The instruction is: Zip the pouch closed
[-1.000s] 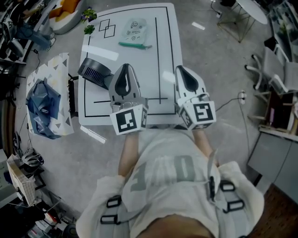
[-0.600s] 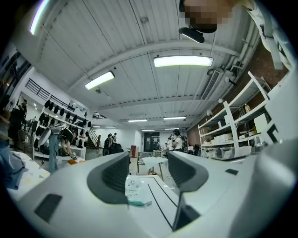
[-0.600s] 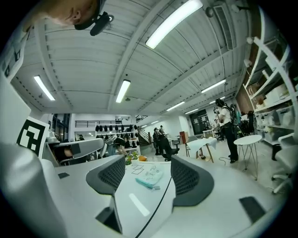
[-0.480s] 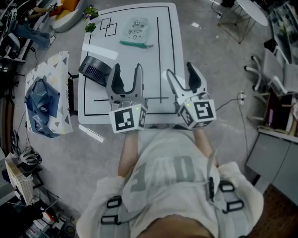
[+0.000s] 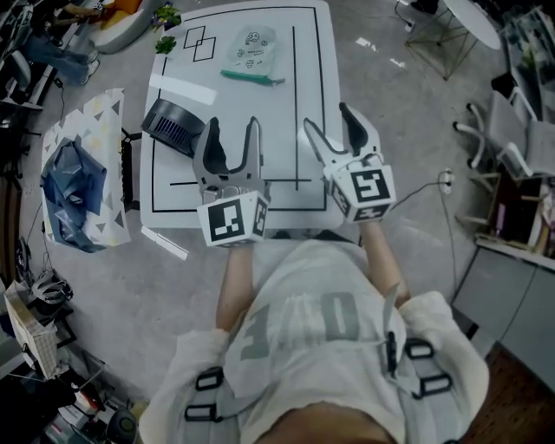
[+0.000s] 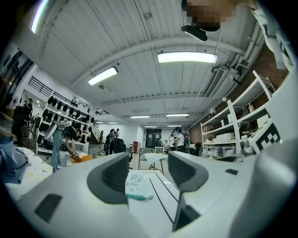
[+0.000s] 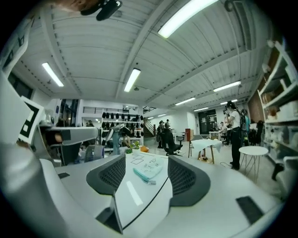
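Note:
The pale pouch (image 5: pixel 251 50), with printed drawings and a teal zipper edge (image 5: pixel 251 79), lies flat at the far end of the white table (image 5: pixel 273 113). Both grippers hover over the table's near part, well short of the pouch. My left gripper (image 5: pixel 234 130) is open with nothing between its jaws. My right gripper (image 5: pixel 329 123) is open and empty too. In the left gripper view the pouch (image 6: pixel 136 184) shows far off between the dark pads (image 6: pixel 114 174). The right gripper view shows the pouch (image 7: pixel 151 169) ahead, past the gap of its jaws.
A dark round fan-like device (image 5: pixel 173 127) sits at the table's left edge, close to my left gripper. A small green plant (image 5: pixel 165 17) stands at the far left corner. A patterned bag (image 5: pixel 76 182) lies on the floor to the left. Black lines mark the tabletop.
Both grippers went from shut to open. The right gripper drifted slightly further over the table; the left one stayed about where it was.

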`<move>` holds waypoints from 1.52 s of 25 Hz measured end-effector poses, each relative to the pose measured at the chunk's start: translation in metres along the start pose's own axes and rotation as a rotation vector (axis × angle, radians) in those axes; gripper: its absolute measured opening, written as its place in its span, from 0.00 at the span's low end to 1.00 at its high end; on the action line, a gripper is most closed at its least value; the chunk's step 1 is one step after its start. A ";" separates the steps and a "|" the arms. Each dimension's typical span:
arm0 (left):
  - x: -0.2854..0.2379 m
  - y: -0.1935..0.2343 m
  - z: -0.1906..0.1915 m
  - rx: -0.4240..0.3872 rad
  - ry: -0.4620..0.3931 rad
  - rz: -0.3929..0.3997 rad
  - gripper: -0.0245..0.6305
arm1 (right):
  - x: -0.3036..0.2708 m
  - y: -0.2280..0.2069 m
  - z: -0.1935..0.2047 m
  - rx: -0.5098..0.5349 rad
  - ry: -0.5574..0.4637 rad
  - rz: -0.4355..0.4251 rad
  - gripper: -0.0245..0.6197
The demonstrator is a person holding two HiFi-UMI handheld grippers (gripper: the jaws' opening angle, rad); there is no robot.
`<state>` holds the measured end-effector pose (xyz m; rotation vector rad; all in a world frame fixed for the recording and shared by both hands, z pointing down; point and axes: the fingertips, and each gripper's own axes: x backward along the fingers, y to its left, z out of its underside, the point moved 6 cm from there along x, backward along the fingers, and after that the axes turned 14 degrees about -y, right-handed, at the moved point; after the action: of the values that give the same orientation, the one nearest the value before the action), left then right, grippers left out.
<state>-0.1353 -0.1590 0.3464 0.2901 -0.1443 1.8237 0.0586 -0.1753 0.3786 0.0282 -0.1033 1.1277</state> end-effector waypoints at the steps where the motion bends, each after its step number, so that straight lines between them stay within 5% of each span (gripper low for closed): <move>1: -0.001 0.000 0.001 0.005 0.002 0.000 0.41 | -0.009 0.000 0.003 0.038 0.018 -0.022 0.46; 14: -0.023 0.014 0.031 0.040 0.072 -0.048 0.41 | -0.126 -0.021 0.084 0.533 0.319 -0.337 0.46; 32: -0.062 0.047 0.076 0.048 0.180 -0.092 0.41 | -0.208 -0.036 0.186 0.814 0.633 -0.654 0.46; 38: -0.071 0.054 0.081 0.055 0.185 -0.088 0.41 | -0.221 -0.029 0.198 0.919 0.693 -0.768 0.32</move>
<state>-0.1600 -0.2599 0.4081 0.1624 0.0480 1.7586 -0.0229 -0.4018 0.5552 0.4517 0.9761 0.2899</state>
